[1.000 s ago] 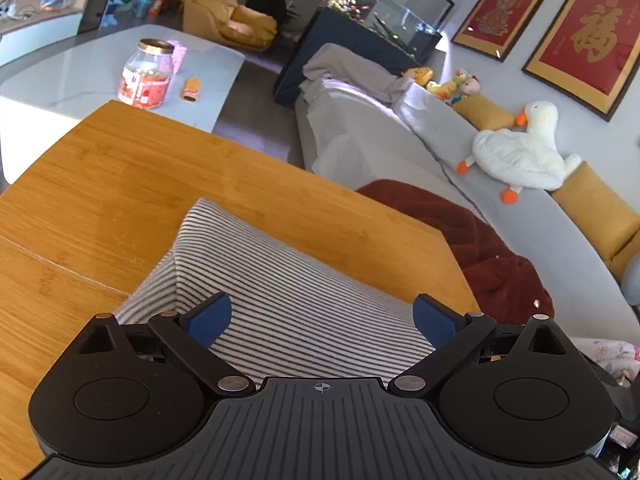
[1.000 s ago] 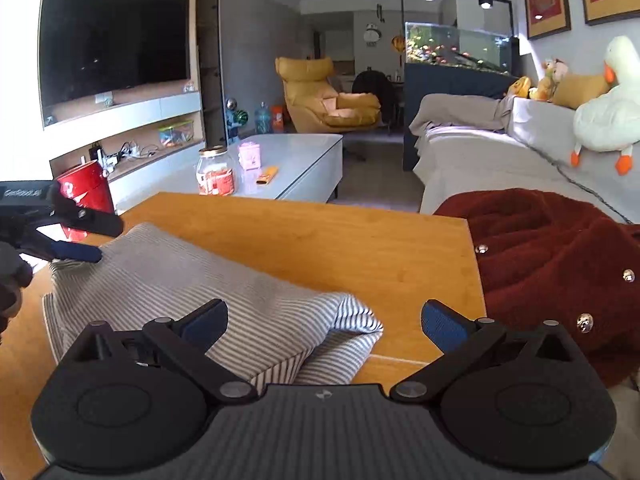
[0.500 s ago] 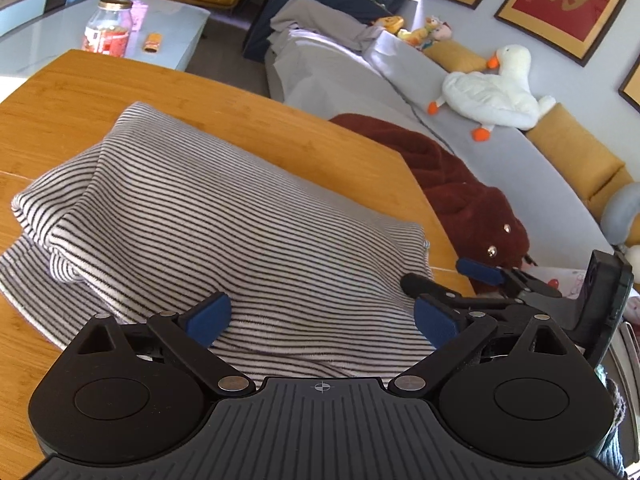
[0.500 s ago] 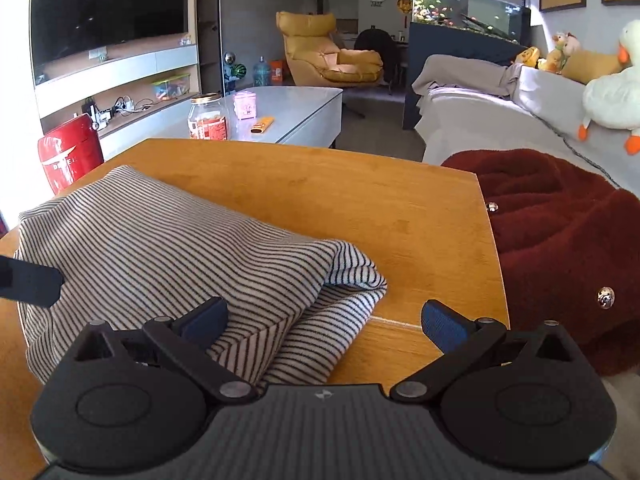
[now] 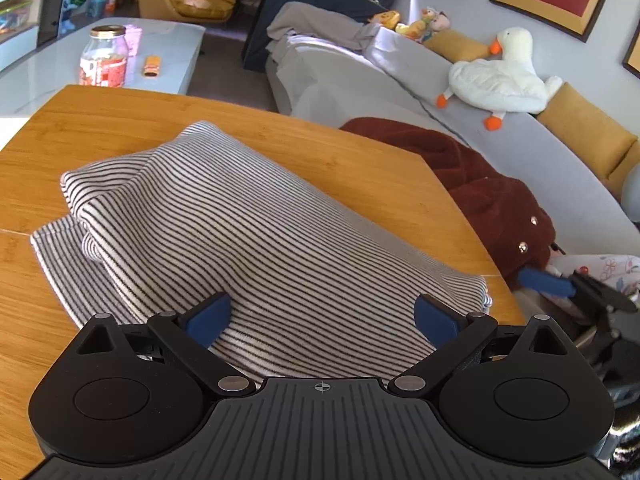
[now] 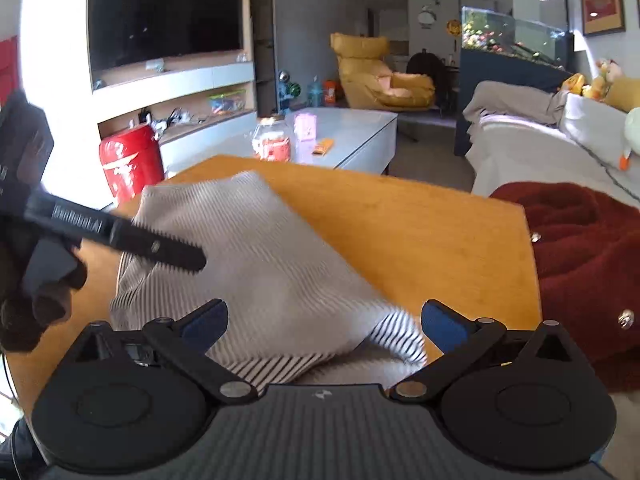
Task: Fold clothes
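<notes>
Striped garment [image 5: 256,248], wooden table [image 5: 120,128], maroon coat [image 5: 480,184]

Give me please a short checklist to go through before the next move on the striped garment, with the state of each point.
1. Left hand-held gripper open and holding nothing: ok, its blue fingers stand wide apart over the striped garment.
2. Right hand-held gripper open and holding nothing: ok.
3. Garment wholly on the wooden table: cannot tell, its near edge is hidden behind the grippers.
4. Fold is neat: not ok, a lower layer sticks out at the left and the top is bunched.
5. Table around the garment free of other things: ok in what shows.
6. Dark red fleece garment apart from the striped one: ok, it lies beyond the table's right edge.
</notes>
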